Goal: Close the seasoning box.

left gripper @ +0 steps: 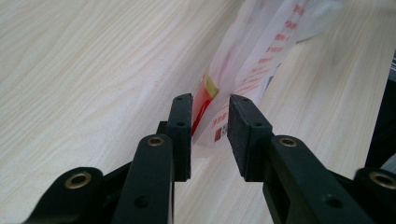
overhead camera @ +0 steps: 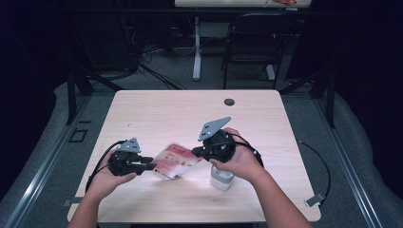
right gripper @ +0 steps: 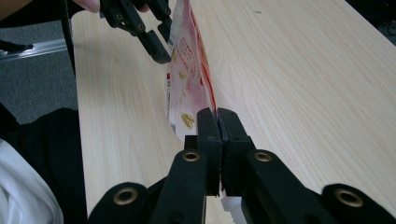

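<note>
the packet (overhead camera: 175, 160) is a flat plastic pouch, white and partly clear with red panels, red print and a small gold mark. it hangs just above the pale wooden table's near middle, stretched roughly level between its two ends. in the left gripper view (left gripper: 243, 70) it stands on edge, creased and slightly twisted.

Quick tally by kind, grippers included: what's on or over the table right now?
Grippers: 2, left gripper and right gripper
Red-and-white plastic pouch: 1, held up between them
White container: 1, standing under the right hand
Total: 4
</note>
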Tool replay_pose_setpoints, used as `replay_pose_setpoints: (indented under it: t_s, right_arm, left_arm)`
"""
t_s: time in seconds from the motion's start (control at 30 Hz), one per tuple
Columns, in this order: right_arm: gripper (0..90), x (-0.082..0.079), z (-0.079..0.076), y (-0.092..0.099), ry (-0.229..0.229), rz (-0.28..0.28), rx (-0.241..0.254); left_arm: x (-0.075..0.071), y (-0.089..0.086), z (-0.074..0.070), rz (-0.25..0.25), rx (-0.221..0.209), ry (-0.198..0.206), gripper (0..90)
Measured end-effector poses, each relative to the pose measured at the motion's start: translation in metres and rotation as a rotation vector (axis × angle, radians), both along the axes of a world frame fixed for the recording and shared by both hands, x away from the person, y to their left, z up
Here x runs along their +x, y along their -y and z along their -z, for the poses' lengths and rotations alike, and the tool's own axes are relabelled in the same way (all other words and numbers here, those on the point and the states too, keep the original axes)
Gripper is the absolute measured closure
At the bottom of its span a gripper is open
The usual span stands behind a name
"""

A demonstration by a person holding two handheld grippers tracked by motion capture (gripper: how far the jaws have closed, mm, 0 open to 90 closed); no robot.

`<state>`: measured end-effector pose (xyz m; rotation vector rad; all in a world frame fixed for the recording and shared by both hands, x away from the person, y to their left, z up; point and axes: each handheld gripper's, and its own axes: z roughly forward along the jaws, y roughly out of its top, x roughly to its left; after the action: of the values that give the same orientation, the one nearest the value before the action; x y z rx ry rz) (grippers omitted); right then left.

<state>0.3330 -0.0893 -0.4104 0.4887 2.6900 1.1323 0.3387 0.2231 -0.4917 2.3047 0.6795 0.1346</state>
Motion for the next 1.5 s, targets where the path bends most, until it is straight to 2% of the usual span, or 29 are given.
replay_pose_setpoints:
  t_s: [0.13,0.23,0.4,0.6,0.7,0.77,0.87,1.03,1.27,1.5]
  right_arm:
    - [88.6,0.0,-0.001,-0.005,-0.01,-0.009,0.033]
    - [89.4,0.0,-0.001,-0.009,-0.009,-0.019,0.036]
    - [89.7,0.0,-0.005,-0.01,0.004,-0.018,0.048]
    - [89.3,-0.001,-0.008,-0.011,0.014,-0.018,0.059]
    - [89.0,-0.001,-0.008,-0.014,0.015,-0.022,0.067]
    - [88.7,-0.002,-0.009,-0.017,0.015,-0.031,0.064]
    - [88.2,-0.003,-0.009,-0.023,0.021,-0.037,0.069]
    - [86.6,-0.002,-0.01,-0.035,0.016,-0.049,0.085]
    - [81.4,-0.001,-0.011,-0.052,0.017,-0.069,0.092]
    - [76.7,-0.003,-0.016,-0.052,0.007,-0.064,0.154]
  left_arm:
    - [-0.001,-0.001,0.001,-0.001,-0.004,-0.007,71.2]
    - [0.0,0.001,0.003,-0.012,0.007,0.006,72.6]
    - [0.0,0.006,0.008,-0.004,-0.007,0.004,74.9]
    - [0.001,0.01,0.013,0.008,-0.009,-0.019,73.6]
    - [0.001,0.006,0.009,0.004,-0.03,-0.025,68.6]
    - [-0.001,0.003,0.004,0.003,-0.058,-0.021,66.1]
    - [-0.004,-0.003,-0.006,0.001,-0.1,0.001,62.9]
    - [-0.008,-0.01,-0.014,0.002,-0.117,0.03,58.8]
    - [-0.009,-0.016,-0.014,-0.008,-0.119,0.028,56.0]
    - [-0.01,-0.021,-0.015,-0.019,-0.135,0.029,54.5]
